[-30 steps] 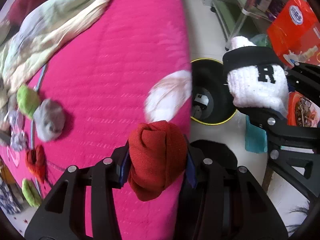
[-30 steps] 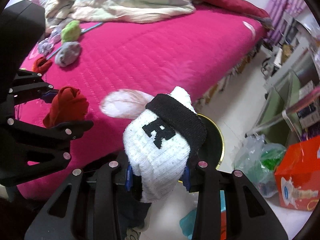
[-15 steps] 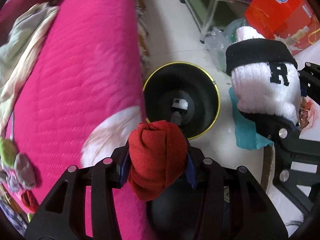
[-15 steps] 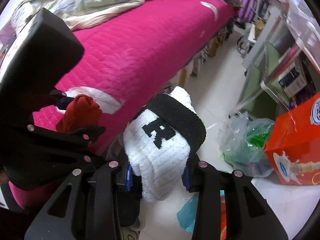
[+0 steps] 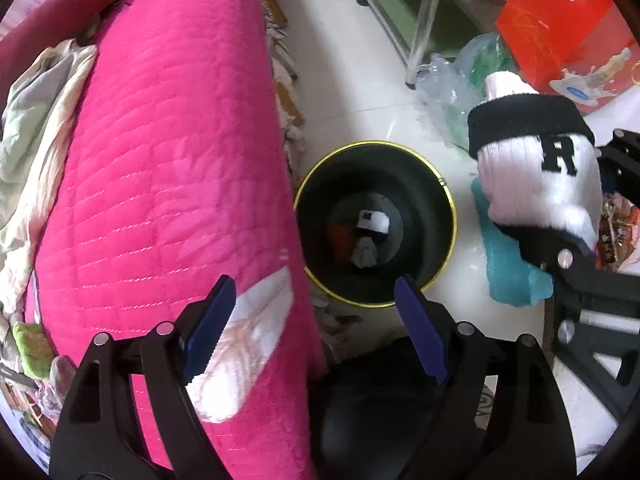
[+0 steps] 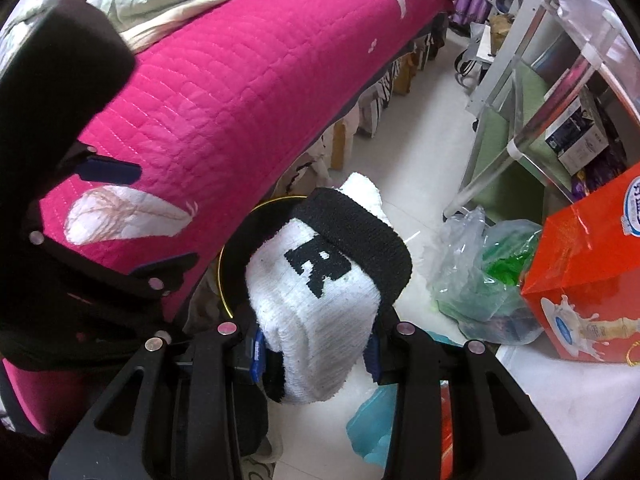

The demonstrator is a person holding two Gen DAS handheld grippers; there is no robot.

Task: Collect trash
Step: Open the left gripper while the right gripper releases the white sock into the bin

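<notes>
The left gripper [image 5: 312,320] has just opened, dropping its red bundle [image 5: 340,238] into the bin [image 5: 448,208]; the right gripper [image 6: 316,350] clamps the white sock [image 6: 320,300].

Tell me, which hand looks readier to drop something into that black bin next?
The right. The right gripper is clamped on the white sock, close beside the bin. The left gripper has just opened above the bin, with nothing between its fingers; something red already lies inside.
</notes>
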